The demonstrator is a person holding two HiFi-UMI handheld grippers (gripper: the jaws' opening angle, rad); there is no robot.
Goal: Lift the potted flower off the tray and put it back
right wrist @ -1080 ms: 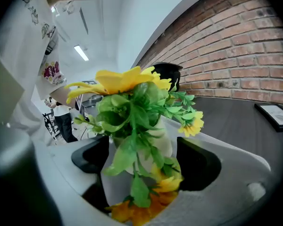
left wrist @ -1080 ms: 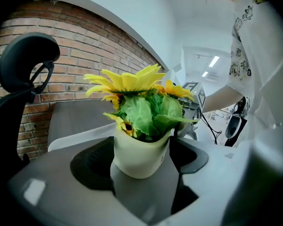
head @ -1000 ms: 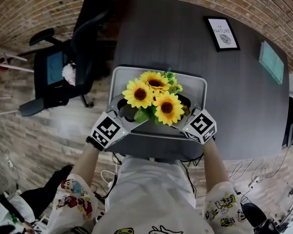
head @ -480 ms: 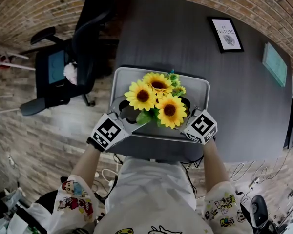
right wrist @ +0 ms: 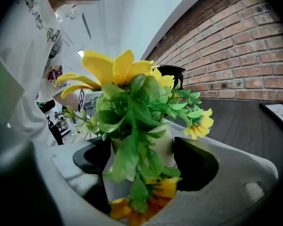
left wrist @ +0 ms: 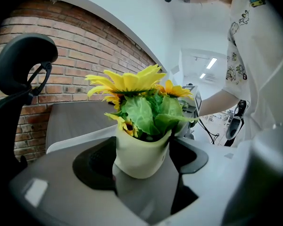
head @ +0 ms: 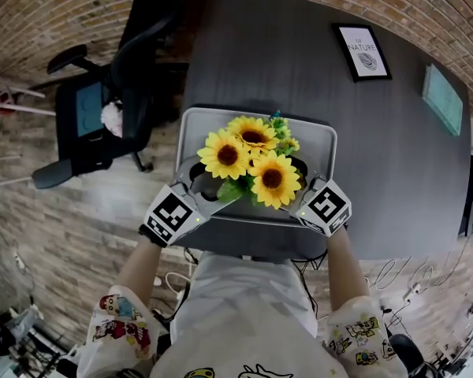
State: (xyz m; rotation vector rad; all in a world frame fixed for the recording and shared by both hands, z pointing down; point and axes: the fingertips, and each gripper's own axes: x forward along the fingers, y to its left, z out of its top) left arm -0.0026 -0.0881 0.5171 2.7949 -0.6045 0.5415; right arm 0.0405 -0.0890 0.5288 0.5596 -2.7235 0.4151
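A potted flower (head: 248, 160) with yellow sunflowers stands in a cream pot (left wrist: 141, 154) on the grey tray (head: 319, 136), near the table's front edge. My left gripper (head: 199, 181) reaches in from the left and my right gripper (head: 301, 176) from the right. The pot sits between the jaws of both. In the left gripper view its sides meet both black pads (left wrist: 92, 166). In the right gripper view leaves and a drooping bloom hide part of the pot (right wrist: 166, 145), which fills the gap between the pads (right wrist: 198, 166). The pot's base rests on the tray.
The tray lies on a dark table (head: 284, 61). A framed picture (head: 361, 52) and a pale green card (head: 440, 99) lie at the far right. A black office chair (head: 102, 109) stands left of the table. Cables trail on the floor at the lower right (head: 414, 278).
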